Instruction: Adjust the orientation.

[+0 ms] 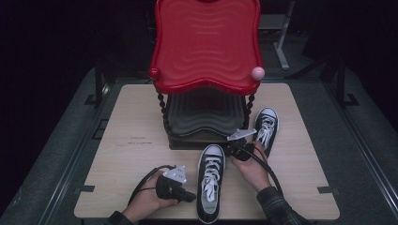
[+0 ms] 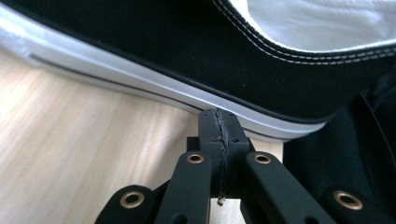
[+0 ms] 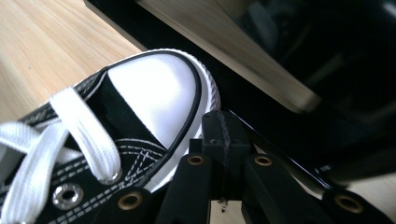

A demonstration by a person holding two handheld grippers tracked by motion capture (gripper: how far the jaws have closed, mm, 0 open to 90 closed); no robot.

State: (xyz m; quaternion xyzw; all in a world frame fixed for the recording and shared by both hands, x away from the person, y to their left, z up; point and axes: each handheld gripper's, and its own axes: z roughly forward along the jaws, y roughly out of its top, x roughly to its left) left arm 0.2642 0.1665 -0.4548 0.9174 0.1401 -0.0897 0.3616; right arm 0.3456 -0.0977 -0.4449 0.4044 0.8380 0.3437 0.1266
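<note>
Between both grippers' closed fingers (image 2: 218, 135) lies the near sneaker (image 1: 210, 180).

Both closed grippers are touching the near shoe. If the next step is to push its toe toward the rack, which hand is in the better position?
Left. The left gripper presses the near shoe low on its heel side, behind the toe, so it can probably drive it toward the rack. The right gripper sits at the toe cap, between shoe and rack.
</note>
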